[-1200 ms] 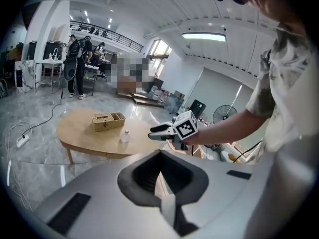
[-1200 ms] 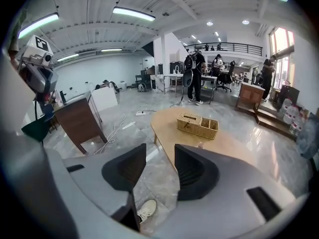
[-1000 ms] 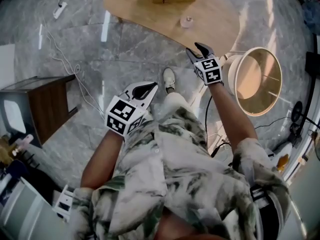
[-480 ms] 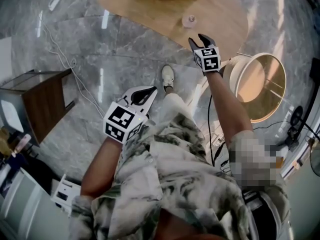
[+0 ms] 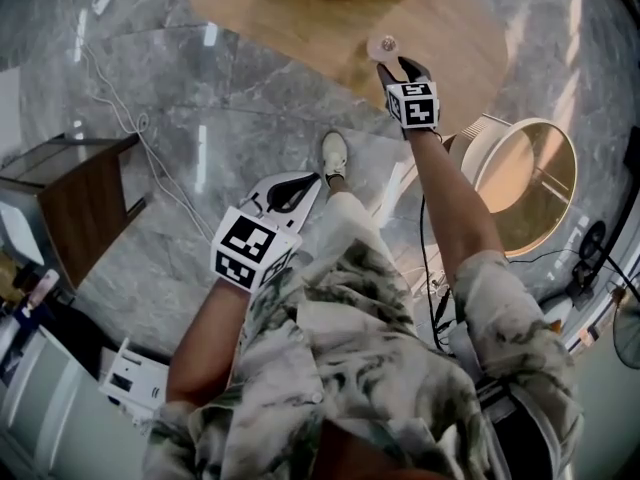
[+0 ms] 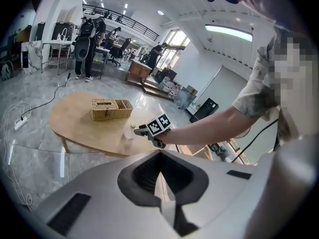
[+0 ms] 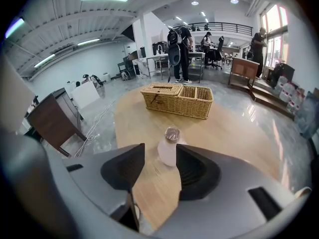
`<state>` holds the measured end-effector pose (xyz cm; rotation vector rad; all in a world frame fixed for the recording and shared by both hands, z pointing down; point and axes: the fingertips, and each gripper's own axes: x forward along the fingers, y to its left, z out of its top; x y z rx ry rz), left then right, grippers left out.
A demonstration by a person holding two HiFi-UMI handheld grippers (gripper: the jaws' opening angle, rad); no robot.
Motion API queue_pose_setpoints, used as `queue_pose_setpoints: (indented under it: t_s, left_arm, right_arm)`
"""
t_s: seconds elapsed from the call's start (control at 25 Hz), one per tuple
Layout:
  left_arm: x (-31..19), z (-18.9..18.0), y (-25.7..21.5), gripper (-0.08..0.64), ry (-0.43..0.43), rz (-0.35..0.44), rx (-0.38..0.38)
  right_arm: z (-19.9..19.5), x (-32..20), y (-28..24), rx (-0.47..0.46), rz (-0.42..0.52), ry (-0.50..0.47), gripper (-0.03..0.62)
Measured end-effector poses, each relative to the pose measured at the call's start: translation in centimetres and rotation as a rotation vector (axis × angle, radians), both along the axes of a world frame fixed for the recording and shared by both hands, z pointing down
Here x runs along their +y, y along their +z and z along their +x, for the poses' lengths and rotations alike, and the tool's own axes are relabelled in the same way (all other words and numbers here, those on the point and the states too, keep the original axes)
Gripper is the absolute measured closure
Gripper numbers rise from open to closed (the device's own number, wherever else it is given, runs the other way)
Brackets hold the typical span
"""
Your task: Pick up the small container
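Forward over the wooden table (image 5: pixel 290 28) is where the right gripper (image 5: pixel 396 66) has gone since the earlier frame, and its tips are now just beside the small container (image 5: pixel 381 45). The left gripper (image 5: pixel 300 181) stays back in front of the person's thigh, above the grey stone floor (image 5: pixel 200 98) and near a white shoe (image 5: pixel 337 155).

The right gripper's jaws have just been opening wider and now stand far apart. In the right gripper view the small container, a pale bottle with a round cap, stands upright on the table at the far end of the gap between the two dark pads, closer to the right pad. The pads do not press on it. Whether the right pad touches it I cannot tell.

The left gripper's jaws are together, tip against tip, with nothing between them.

Farther along the table, well apart from the small container, stands a woven basket (image 7: pixel 177 99).
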<state>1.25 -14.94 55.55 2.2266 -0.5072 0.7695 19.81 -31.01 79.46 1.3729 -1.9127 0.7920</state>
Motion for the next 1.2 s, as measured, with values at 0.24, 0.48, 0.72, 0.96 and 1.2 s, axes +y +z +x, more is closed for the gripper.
queue_pose_setpoints:
  t_s: [0.24, 0.48, 0.72, 0.96, 1.2]
  left_arm:
    - [-0.9, 0.3, 2.3, 0.538, -0.016, -0.026, -0.016]
    - [-0.6, -0.2, 3.9, 0.538, -0.027, -0.056, -0.028]
    - [-0.5, -0.7, 4.6, 0.538, -0.036, -0.07, -0.038]
    - [-0.6, -1.4, 4.7, 0.538, -0.05, -0.069, -0.044]
    - [-0.8, -2.2, 4.9, 0.538, -0.066, -0.065, -0.044]
  right_arm:
    - [0.8, -2.7, 3.4, 0.006, -0.006, 0.039, 0.365]
    - [0.9, -4.4, 5.2, 0.006, 0.01, 0.077, 0.357]
    - [1.2, -5.3, 6.2, 0.022, 0.01, 0.125, 0.373]
    - [1.2, -5.5, 6.0, 0.048, 0.029, 0.149, 0.384]
    - [0.9, -6.0, 5.8, 0.074, 0.032, 0.14, 0.423]
